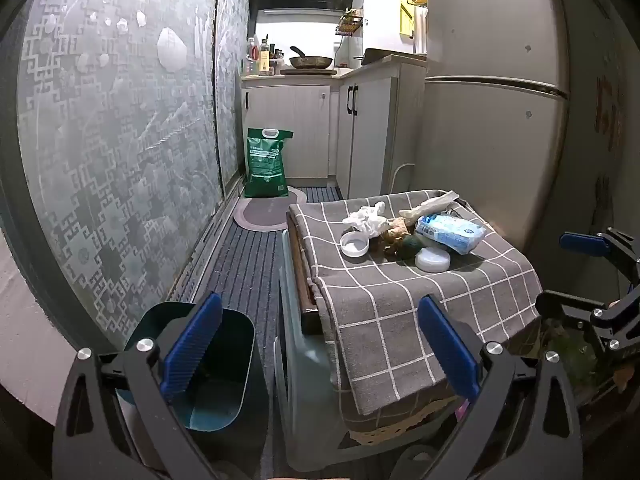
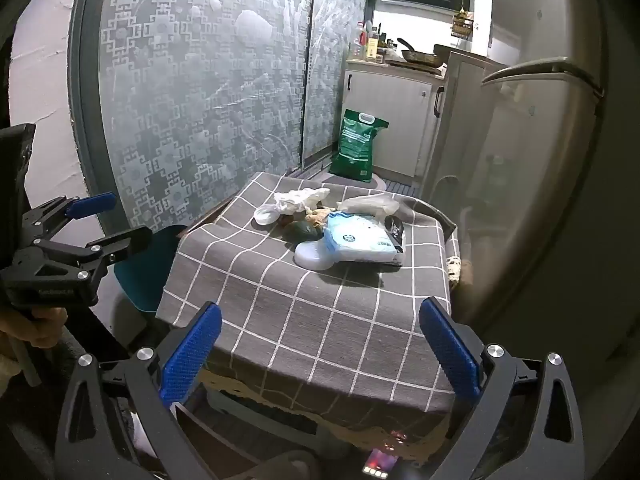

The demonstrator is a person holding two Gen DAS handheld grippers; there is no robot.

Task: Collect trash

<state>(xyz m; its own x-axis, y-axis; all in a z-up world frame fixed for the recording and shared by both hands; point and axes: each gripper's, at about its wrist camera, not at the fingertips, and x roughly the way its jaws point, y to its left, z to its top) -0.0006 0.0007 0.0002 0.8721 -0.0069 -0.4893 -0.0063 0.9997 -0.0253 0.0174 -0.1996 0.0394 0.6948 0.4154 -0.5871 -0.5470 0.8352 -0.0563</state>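
Note:
A pile of trash lies on a small table with a grey checked cloth: crumpled white tissue, a blue-white plastic packet, two white lids, brownish scraps and a clear wrapper. A teal bin stands on the floor left of the table. My left gripper is open above the bin and the table's left edge. My right gripper is open over the table's near edge, short of the pile.
A patterned glass sliding door runs along the left and a fridge stands close on the right. A green sack, an oval mat and kitchen cabinets lie beyond. A hand holds the left gripper.

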